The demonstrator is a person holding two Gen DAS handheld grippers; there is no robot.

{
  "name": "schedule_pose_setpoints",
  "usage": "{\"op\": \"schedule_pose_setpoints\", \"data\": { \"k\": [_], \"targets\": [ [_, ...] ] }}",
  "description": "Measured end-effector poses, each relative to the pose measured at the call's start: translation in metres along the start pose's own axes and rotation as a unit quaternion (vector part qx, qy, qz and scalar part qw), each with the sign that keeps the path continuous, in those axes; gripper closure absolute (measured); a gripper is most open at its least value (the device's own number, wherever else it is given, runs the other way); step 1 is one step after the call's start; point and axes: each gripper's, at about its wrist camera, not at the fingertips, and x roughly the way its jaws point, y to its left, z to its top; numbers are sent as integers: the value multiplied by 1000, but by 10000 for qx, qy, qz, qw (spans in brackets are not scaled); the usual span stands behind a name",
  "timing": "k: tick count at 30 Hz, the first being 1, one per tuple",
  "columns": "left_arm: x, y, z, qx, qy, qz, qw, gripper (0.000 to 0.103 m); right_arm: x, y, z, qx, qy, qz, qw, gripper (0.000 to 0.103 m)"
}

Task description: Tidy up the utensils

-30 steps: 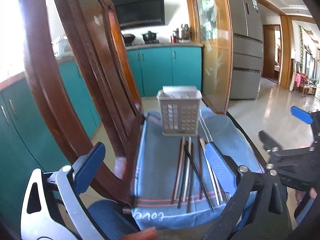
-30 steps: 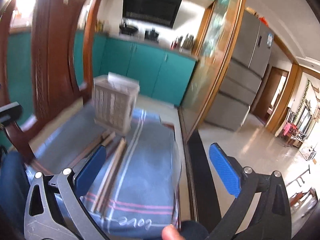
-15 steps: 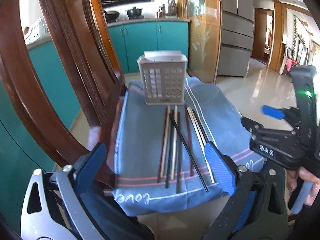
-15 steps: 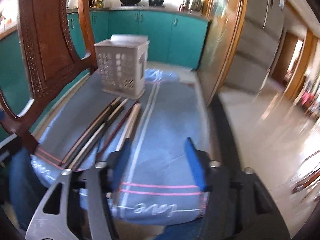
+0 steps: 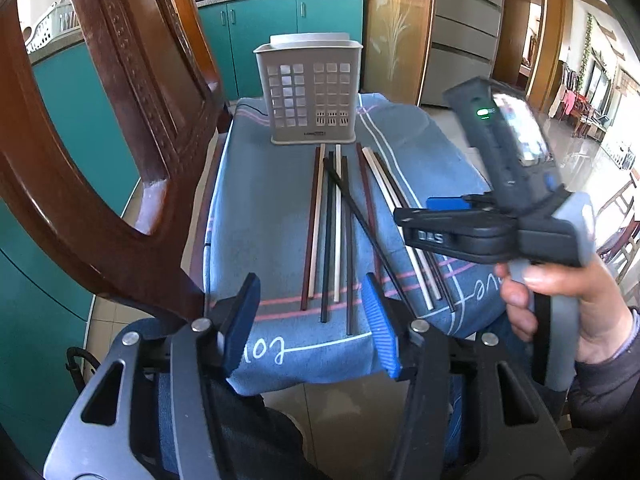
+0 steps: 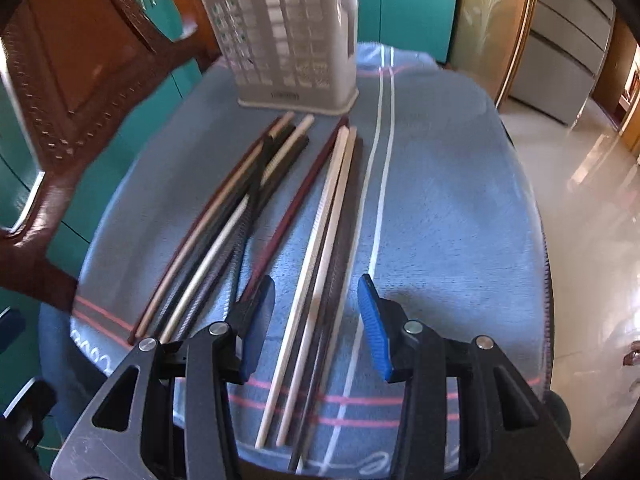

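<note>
A blue woven cloth (image 5: 272,208) with pink stripes and white lettering covers the seat of a carved dark-wood chair (image 5: 120,128), where a beige perforated plastic utensil holder (image 5: 310,92) stands upright at the far end. In front of it lie long chopsticks (image 5: 328,232) in cream, dark red and black, roughly side by side, one black stick crossing the others at a slant. The left gripper (image 5: 310,320), its blue-padded jaws just closing, hangs half-parted over the near ends of the left group and grips nothing. The right gripper (image 6: 316,320), held in a person's hand (image 5: 560,292), straddles two cream sticks with its pads clear of them. Behind are teal kitchen cabinets (image 5: 276,28), a grey refrigerator (image 5: 460,40) and a glossy tiled floor (image 6: 592,208).
</note>
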Motion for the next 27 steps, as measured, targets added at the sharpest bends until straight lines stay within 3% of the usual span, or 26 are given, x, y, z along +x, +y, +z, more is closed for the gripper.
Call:
{"op": "schedule_pose_setpoints", "data": {
  "k": [5,8,15,18,24,27],
  "targets": [
    [4,1,1,12,68,-41,10000,49,7,-3,1,-33,0,-192,9998,70],
    [9,1,2,24,113,-70,9999,47,10,-7,4,-46,-34,-319,9995,85],
    [17,3,1,23,212,-133,9997,45,8,-24,9,262,-216,-392,9987,87],
    [20,4,-1,-16,266,-181,9995,45,-2,-34,11,454,-381,-326,9977,96],
    [27,-3,-4,20,368,-317,9988,45,-4,-52,15,704,-303,-233,9968,96],
    [31,-7,-3,61,390,-344,9986,45,0,-54,15,680,-254,-224,9971,89]
  ]
}}
